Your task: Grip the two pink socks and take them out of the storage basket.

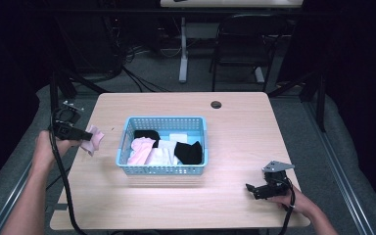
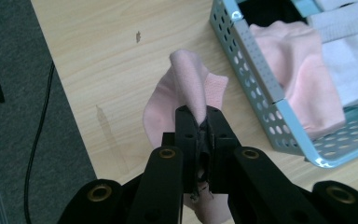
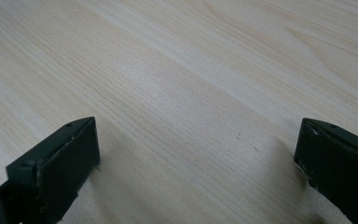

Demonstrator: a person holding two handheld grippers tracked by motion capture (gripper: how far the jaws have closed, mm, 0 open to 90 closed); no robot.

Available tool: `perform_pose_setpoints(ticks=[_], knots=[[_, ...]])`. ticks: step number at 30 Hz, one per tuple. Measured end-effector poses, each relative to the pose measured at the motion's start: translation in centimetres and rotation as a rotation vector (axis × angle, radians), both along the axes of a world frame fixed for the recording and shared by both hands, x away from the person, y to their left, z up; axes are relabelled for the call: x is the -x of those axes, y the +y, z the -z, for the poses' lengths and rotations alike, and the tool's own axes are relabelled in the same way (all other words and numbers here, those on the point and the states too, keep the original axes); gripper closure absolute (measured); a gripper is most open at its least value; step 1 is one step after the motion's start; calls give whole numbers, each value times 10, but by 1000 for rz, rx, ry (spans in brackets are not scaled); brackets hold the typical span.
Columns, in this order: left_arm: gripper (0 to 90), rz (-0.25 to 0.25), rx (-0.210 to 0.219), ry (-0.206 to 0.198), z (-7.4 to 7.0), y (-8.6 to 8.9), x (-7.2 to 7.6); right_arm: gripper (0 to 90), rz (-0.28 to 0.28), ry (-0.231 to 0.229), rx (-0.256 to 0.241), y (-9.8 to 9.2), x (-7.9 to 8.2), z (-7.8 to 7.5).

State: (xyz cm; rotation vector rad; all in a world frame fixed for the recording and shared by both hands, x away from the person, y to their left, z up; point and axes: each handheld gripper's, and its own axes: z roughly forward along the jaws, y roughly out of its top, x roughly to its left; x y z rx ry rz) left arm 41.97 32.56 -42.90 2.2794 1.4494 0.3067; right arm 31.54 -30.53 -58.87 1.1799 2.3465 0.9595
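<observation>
- pink sock [image 2: 186, 88]: pinched between the closed jaws of the left gripper [image 1: 84, 134], held over the table [image 1: 235, 117] near its left edge, just beside the blue basket [image 1: 162, 169] but outside it.
- hangs in a fold; in the left gripper view, long axis running away from the jaws, free end pointing ahead, a short tail trailing back under them.
- basket contents: another pink piece [image 1: 142, 149], white pieces [image 1: 165, 152] and 2 black ones [image 1: 190, 152], all loosely heaped.
- right gripper [image 1: 254, 190]: jaws spread wide, nothing between them, low over bare wood at the table's right front, well apart from the basket.
- likely risks, as a judgement: thin pinch on folded cloth, so slipping out during a swing; dangling free end catching the basket rim [image 2: 251, 46] and dragging the light basket; letting go too near the left edge, sock sliding to the floor [image 2: 14, 116].
</observation>
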Motion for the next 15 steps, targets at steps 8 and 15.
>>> perform_pose_setpoints(ticks=[8,15], knots=[[857,-18,8,50,25,1,-6,0,0,0,2,0,0,0],[857,-14,13,88,51,-3,-9,0,0,0,0,0,0,0]])
